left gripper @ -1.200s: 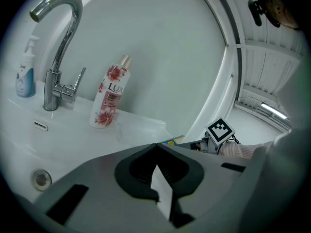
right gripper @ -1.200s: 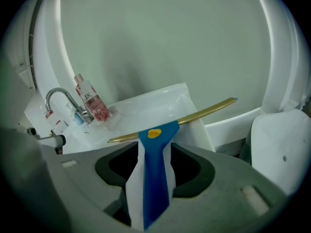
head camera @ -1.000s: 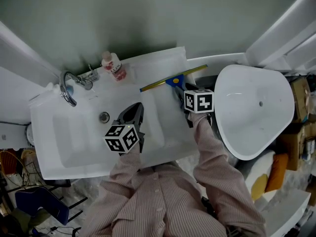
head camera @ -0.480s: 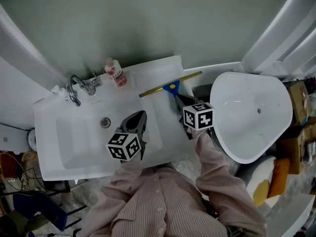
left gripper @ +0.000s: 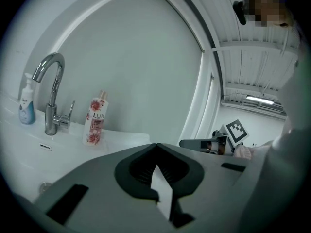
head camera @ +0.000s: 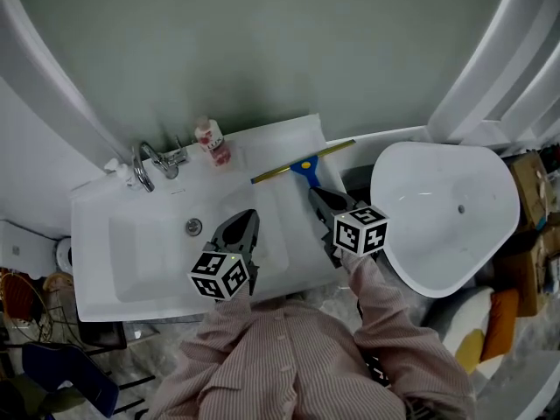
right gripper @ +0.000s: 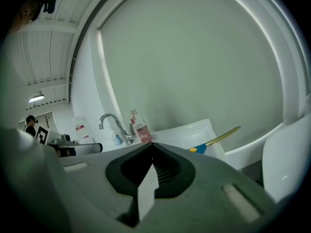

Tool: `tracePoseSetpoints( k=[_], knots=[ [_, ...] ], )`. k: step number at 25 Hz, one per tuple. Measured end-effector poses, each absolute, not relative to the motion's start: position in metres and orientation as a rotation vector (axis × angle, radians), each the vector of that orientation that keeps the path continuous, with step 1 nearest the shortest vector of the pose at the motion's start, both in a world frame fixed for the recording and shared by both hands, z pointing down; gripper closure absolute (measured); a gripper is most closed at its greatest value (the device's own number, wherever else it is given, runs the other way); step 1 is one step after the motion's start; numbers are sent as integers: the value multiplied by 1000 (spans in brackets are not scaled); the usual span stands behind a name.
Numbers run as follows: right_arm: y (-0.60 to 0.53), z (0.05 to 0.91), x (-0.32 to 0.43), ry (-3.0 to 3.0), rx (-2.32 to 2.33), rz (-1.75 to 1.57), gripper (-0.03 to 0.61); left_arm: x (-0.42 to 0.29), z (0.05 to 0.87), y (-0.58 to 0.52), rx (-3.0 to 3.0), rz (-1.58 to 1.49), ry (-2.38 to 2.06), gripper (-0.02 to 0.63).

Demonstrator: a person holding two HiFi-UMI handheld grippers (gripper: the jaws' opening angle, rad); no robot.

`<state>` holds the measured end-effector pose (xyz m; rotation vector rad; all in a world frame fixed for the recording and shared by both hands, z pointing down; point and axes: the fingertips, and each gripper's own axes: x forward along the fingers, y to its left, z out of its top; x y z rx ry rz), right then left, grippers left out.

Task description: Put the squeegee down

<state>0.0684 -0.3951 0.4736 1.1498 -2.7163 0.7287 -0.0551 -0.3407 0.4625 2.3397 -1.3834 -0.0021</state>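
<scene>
The squeegee, with a brass blade and a blue handle, lies flat at the back right of the white sink counter. In the right gripper view the squeegee shows past the jaws, beside the counter's right edge. My right gripper hovers just short of the handle, apart from it, shut with nothing between its jaws. My left gripper is over the basin's right side. It is also shut and empty.
A chrome faucet and a pink Lux bottle stand at the back of the counter, with a small soap dispenser left of the faucet. A white bathtub sits to the right. A large round mirror fills the wall behind.
My right gripper has come off the squeegee handle, drawn back toward the person and shut. The squeegee stays lying on the counter. The left gripper has also pulled back a little.
</scene>
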Motion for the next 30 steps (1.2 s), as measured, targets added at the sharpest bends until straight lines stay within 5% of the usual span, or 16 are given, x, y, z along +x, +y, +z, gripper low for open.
tracePoseSetpoints(
  k=[30],
  knots=[
    [-368, 394, 104, -2927, 1268, 549, 574, -96, 396, -326, 2441, -65, -1599, 612]
  ],
)
